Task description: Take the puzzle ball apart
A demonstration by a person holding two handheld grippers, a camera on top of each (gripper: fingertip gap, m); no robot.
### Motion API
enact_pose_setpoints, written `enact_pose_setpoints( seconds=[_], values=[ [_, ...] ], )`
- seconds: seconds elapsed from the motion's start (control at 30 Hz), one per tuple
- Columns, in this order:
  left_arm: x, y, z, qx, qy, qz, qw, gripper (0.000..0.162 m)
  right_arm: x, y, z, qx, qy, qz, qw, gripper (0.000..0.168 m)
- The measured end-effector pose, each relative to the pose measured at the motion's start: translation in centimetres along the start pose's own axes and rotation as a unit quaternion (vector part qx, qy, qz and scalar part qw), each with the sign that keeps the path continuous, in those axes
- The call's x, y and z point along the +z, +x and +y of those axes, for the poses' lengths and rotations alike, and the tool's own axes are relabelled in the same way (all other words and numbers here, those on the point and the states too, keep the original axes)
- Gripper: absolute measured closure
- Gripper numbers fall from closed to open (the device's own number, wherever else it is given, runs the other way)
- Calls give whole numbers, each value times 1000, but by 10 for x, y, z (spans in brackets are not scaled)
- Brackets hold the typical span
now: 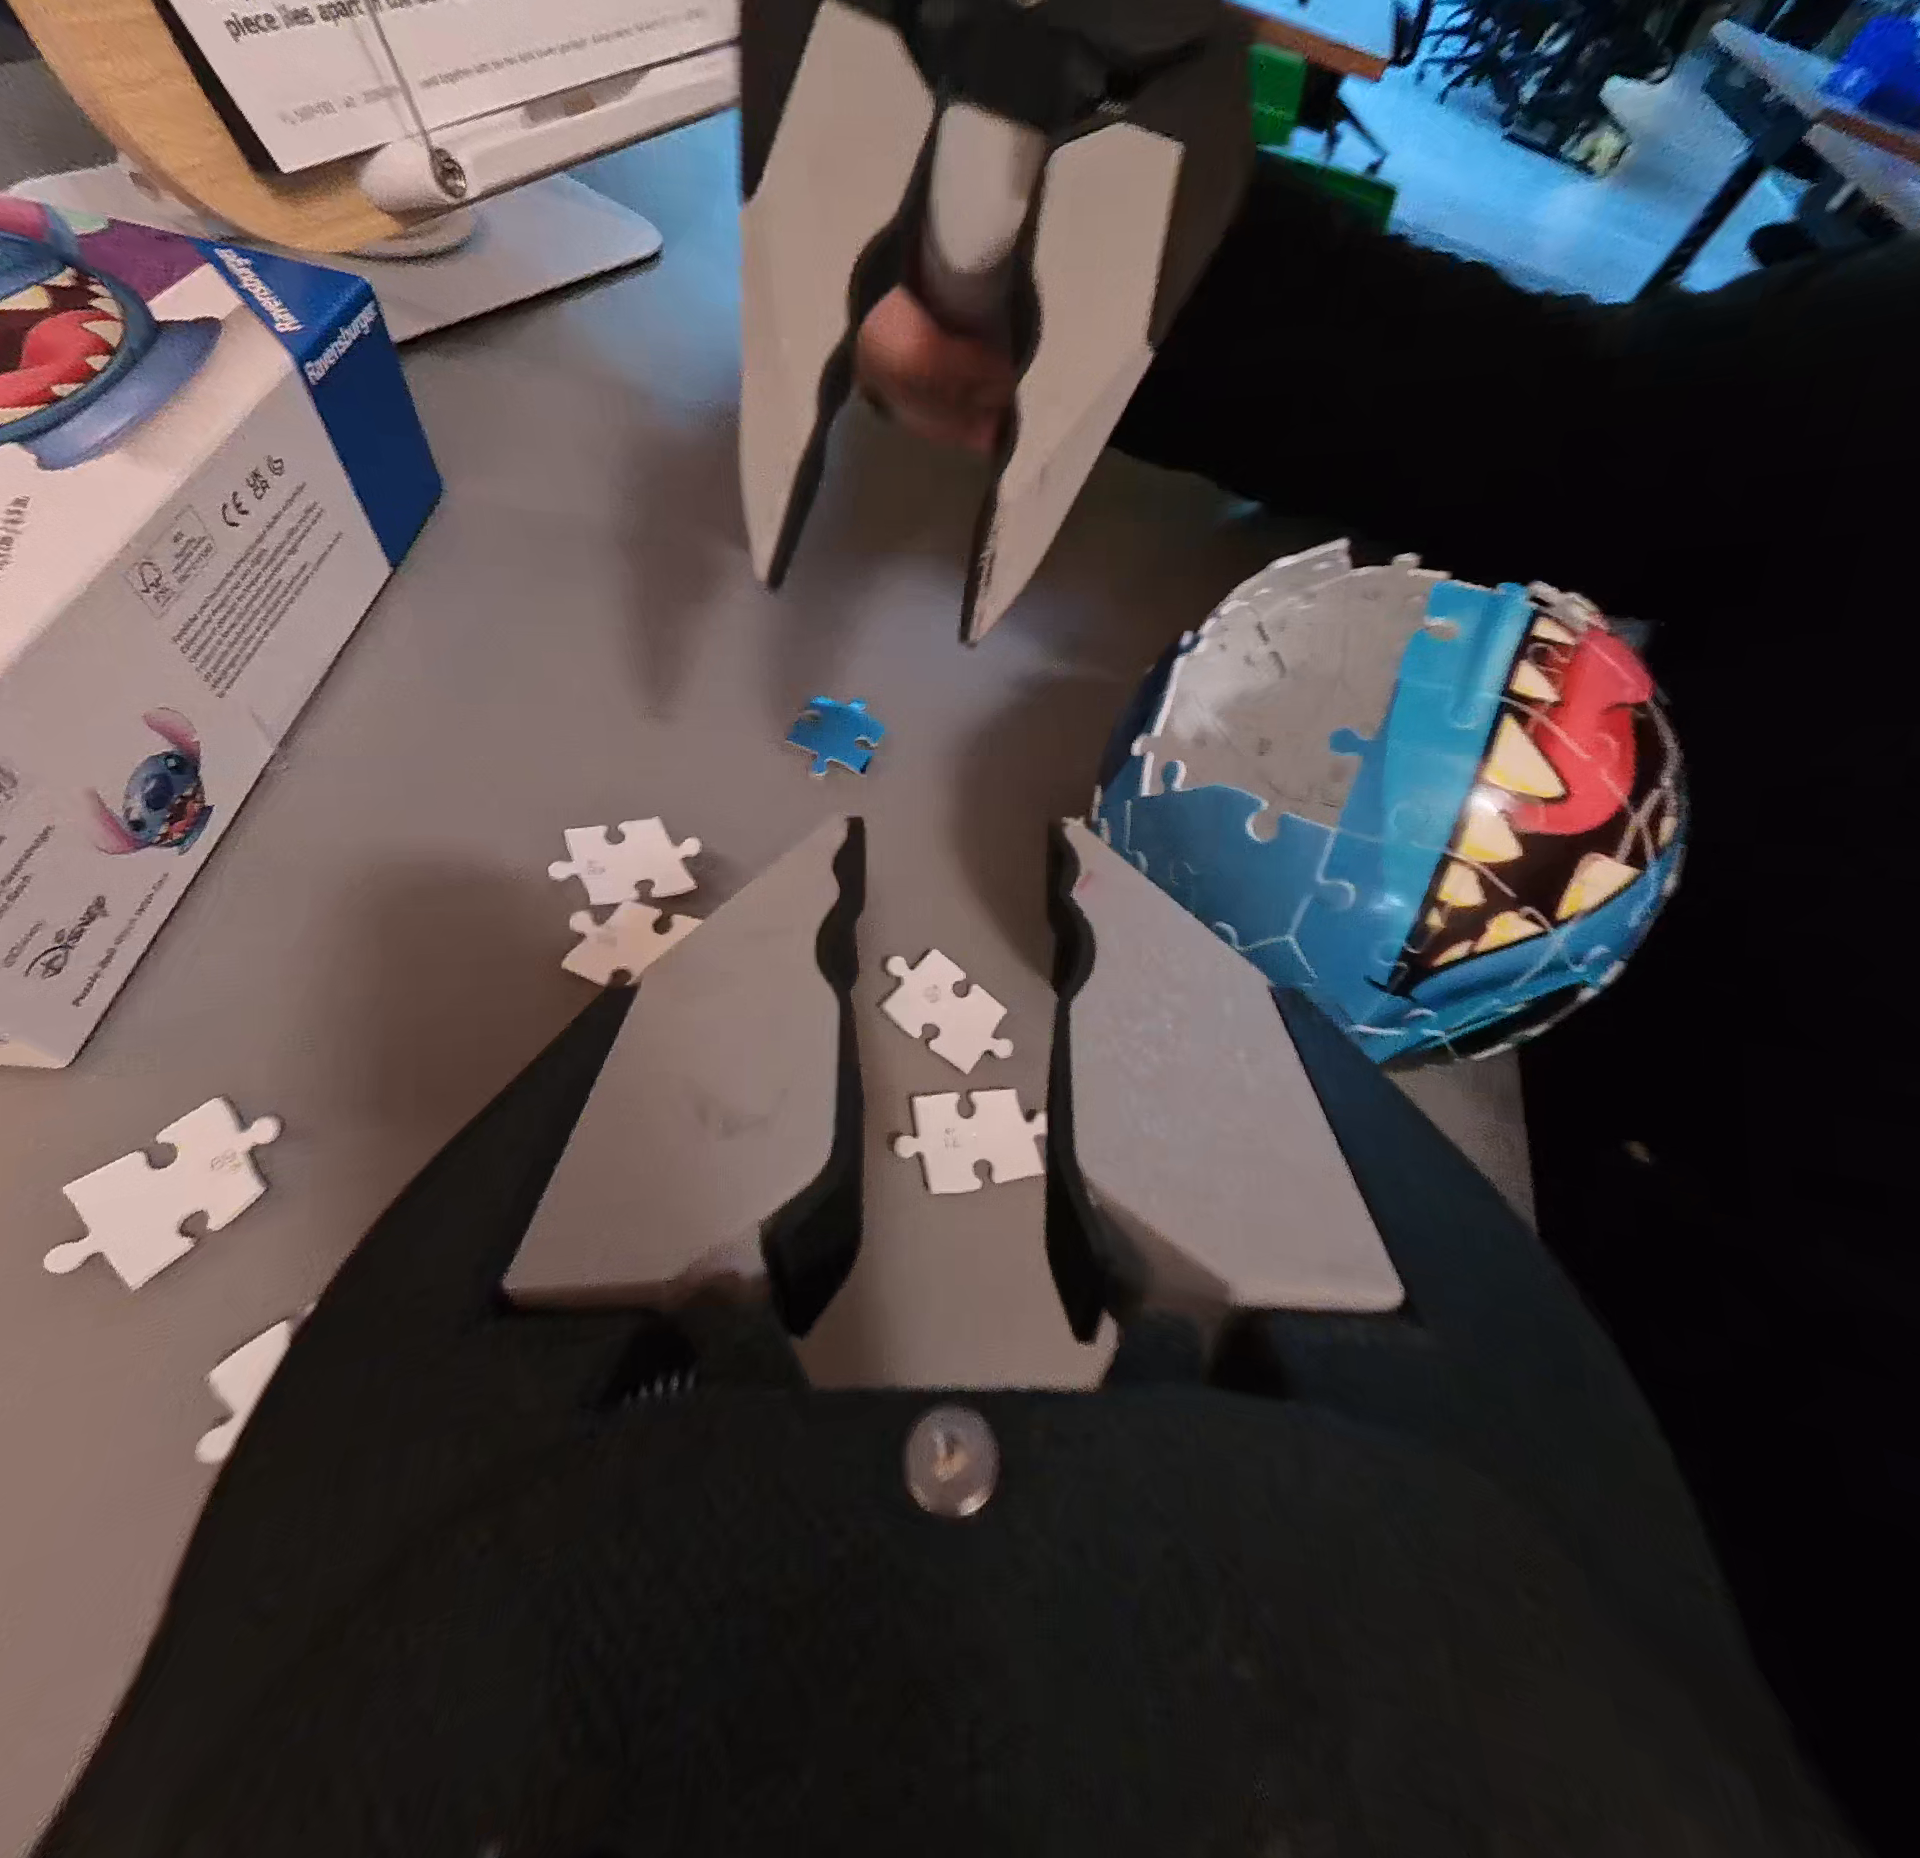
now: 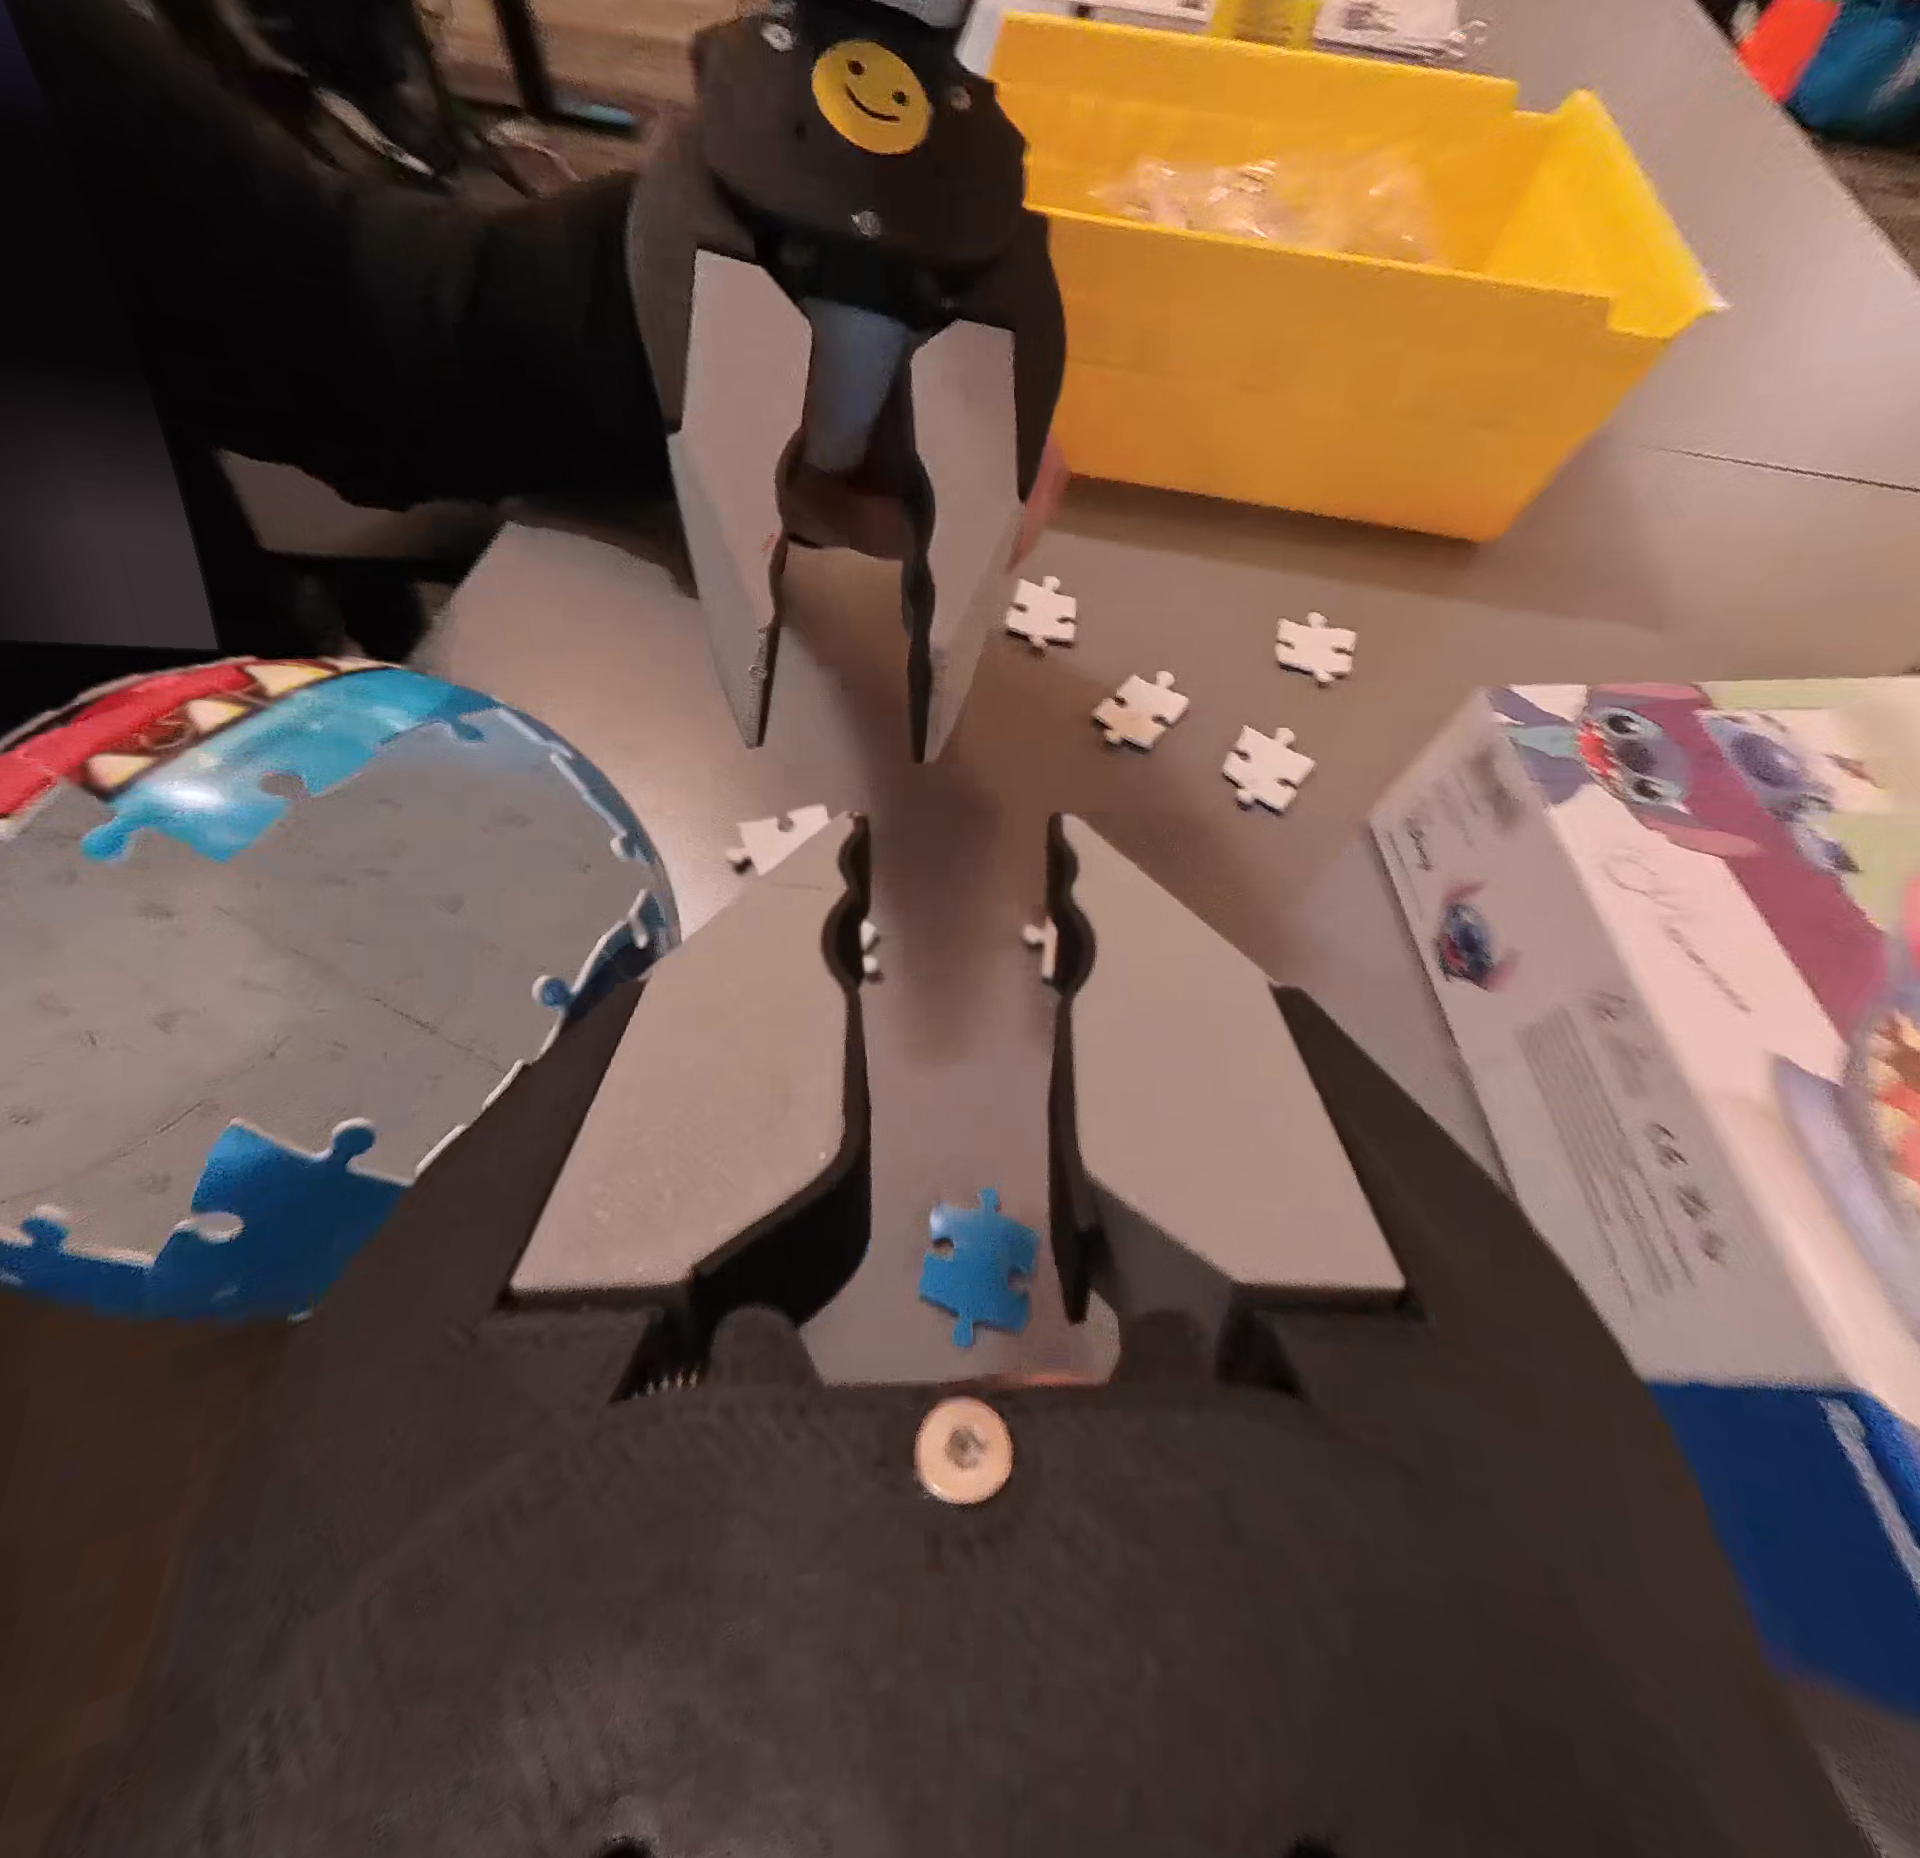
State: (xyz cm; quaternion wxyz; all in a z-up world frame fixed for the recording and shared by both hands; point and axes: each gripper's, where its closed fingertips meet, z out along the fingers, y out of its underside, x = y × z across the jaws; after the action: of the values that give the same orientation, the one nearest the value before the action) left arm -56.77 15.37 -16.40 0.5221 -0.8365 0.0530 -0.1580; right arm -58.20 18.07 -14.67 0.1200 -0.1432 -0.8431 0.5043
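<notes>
The blue puzzle ball (image 1: 1392,821) with a toothed red mouth lies on the grey table at the right, partly opened so its grey inside shows; it fills the left of the right wrist view (image 2: 291,977). My left gripper (image 1: 956,832) is open and empty above loose white pieces (image 1: 945,1008). My right gripper (image 2: 956,826) is open and empty, facing the left one; a blue piece (image 2: 977,1268) lies on the table under it, also in the left wrist view (image 1: 836,736). The right gripper (image 1: 868,608) and the left gripper (image 2: 836,743) show opposite each other.
The puzzle's box (image 1: 187,603) stands left of the pieces, seen at right in the right wrist view (image 2: 1683,1029). A yellow bin (image 2: 1330,354) sits behind. Several white pieces (image 2: 1257,764) lie scattered. A stand with a printed sheet (image 1: 436,63) is at the back. The left gripper's tips are roughly 4 cm from the right gripper's. The blue piece (image 2: 977,1268) is about 12 cm from both grippers' fingertips. Look for it in the left wrist view (image 1: 842,725) too.
</notes>
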Motion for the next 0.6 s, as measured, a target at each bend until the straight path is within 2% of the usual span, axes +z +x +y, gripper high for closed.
enact_pose_setpoints(
  seconds=[0.07,0.13,0.23,0.3,0.4,0.6],
  values=[
    [-1,8,-1,-6,7,24,1000,131,5,-5,0,10,11,-42,999,151],
    [-3,10,-3,-1,8,19,1000,131,4,-12,3,32,5,-71,997,134],
    [-8,8,-4,11,13,-9,1000,133,-3,-26,-1,24,14,-89,996,137],
    [-12,8,-5,7,16,-18,1000,134,-5,-40,0,1,-12,-106,994,141],
    [-20,1,-6,-12,21,-56,998,146,-2,-59,-5,-28,-26,-126,991,143],
    [-40,7,-3,-35,30,-101,994,145,8,-68,-5,-61,-53,-116,990,151]
  ],
)
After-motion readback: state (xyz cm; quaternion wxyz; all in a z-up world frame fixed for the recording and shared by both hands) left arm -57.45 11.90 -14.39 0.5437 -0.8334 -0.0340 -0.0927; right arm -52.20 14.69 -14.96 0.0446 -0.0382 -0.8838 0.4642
